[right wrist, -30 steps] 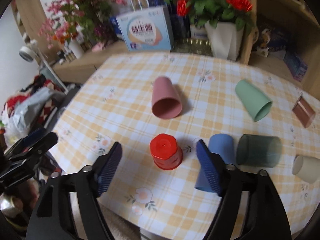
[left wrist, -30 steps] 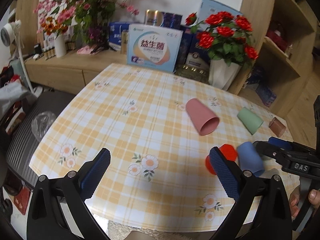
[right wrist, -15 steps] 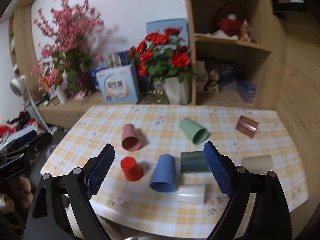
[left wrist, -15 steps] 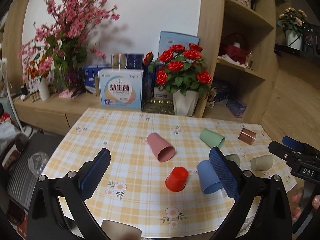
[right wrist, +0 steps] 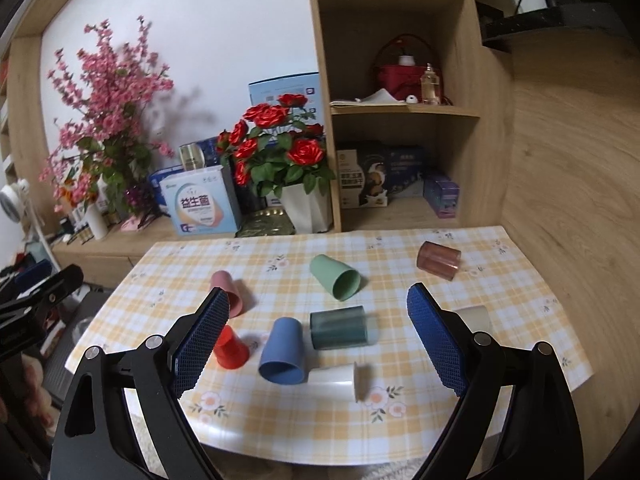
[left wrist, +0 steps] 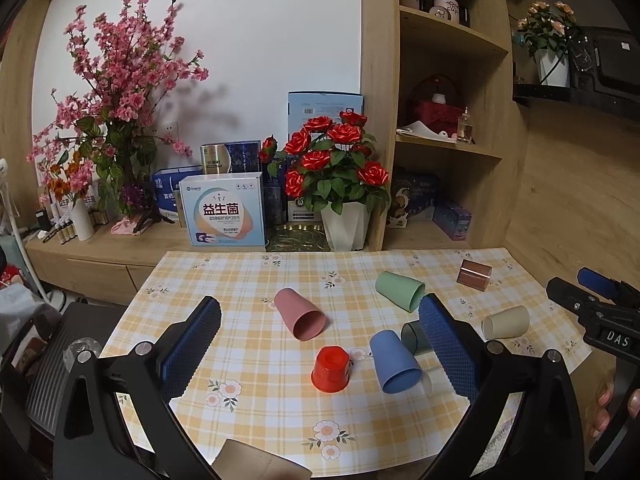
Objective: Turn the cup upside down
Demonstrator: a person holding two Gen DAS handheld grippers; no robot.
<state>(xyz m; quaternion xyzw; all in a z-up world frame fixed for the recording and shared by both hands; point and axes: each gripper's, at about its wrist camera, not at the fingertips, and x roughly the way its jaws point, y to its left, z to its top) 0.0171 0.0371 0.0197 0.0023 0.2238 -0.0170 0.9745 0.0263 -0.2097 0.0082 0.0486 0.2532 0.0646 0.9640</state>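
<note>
Several cups are on the yellow checked table (left wrist: 240, 292). A red cup (left wrist: 330, 368) (right wrist: 231, 349) stands upside down. The others lie on their sides: pink (left wrist: 299, 313) (right wrist: 227, 291), blue (left wrist: 394, 361) (right wrist: 282, 356), green (left wrist: 399, 290) (right wrist: 335, 277), dark teal (right wrist: 339, 328) (left wrist: 413, 336), white (right wrist: 338, 380), cream (left wrist: 506, 322) (right wrist: 474, 317) and brown (left wrist: 474, 274) (right wrist: 438, 259). My left gripper (left wrist: 320, 354) and right gripper (right wrist: 318, 342) are both open and empty, held back above the table's near edge.
Behind the table is a low wooden sideboard with a rose pot (left wrist: 344, 224), a white-blue box (left wrist: 222, 216) and pink blossom branches (left wrist: 116, 92). A shelf unit (right wrist: 400, 120) stands at the right. A cardboard tube (left wrist: 256, 464) is at the near edge.
Both grippers have pulled up and back from the table, so the cups look smaller and farther. The red cup stays upside down and no cup has moved.
</note>
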